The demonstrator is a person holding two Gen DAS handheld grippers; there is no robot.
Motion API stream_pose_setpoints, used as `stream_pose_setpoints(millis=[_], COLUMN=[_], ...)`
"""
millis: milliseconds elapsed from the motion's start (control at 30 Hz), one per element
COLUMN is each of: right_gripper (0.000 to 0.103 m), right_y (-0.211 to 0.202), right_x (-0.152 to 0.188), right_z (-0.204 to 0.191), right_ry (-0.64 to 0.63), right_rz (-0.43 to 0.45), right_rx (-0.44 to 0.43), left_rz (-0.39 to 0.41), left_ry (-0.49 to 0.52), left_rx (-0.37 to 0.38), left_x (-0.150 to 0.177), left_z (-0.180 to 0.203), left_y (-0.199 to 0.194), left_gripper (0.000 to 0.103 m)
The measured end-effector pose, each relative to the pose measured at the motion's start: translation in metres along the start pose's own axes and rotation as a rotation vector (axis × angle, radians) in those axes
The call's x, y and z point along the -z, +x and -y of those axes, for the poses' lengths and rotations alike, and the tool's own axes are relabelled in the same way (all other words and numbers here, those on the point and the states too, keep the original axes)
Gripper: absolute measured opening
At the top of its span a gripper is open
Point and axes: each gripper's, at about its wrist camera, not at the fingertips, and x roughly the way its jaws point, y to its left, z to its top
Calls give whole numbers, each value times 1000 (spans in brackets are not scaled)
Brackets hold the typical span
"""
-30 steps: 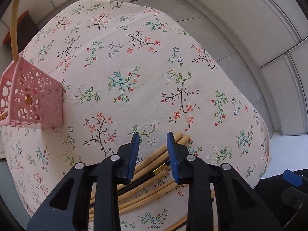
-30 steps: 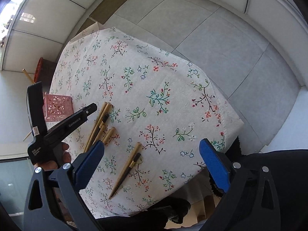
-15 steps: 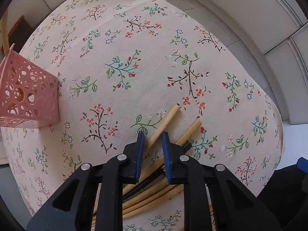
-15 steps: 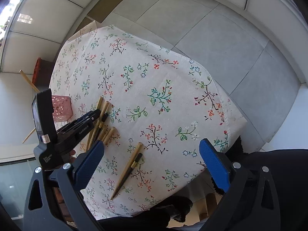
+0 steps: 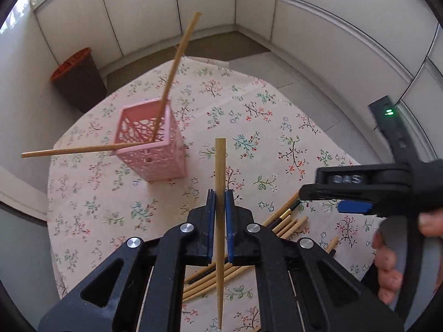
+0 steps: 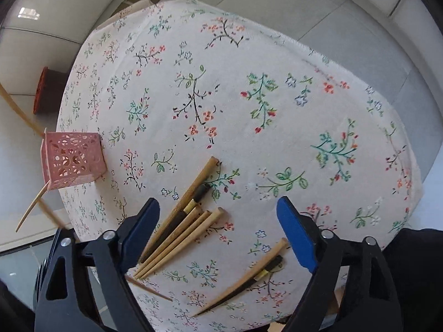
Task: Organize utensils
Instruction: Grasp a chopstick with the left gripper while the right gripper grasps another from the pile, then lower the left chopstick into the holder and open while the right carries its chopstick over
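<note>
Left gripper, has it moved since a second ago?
Yes. The left gripper has lifted off the chopstick pile, carrying one chopstick toward the pink basket.

Matt wooden chopstick (perforated plastic basket)

White panelled walls, grey tiled floor — brown bin, orange rim, beside floral-clothed table.
</note>
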Motion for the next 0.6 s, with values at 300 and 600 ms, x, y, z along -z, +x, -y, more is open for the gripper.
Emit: stream_pose_setpoints(millis=[300,600], right_gripper=[16,8], right_y=[32,2], right_x=[-9,3], right_z=[-35,-75], right_ry=[60,-118], right_rz=[27,176], right_rx=[119,49], left_rz=[128,204], left_ry=[-48,-110], left_rx=[-15,-11], left_x=[18,16], left_z=[-25,-35], left_y=[-60,-94], left_gripper=[6,6])
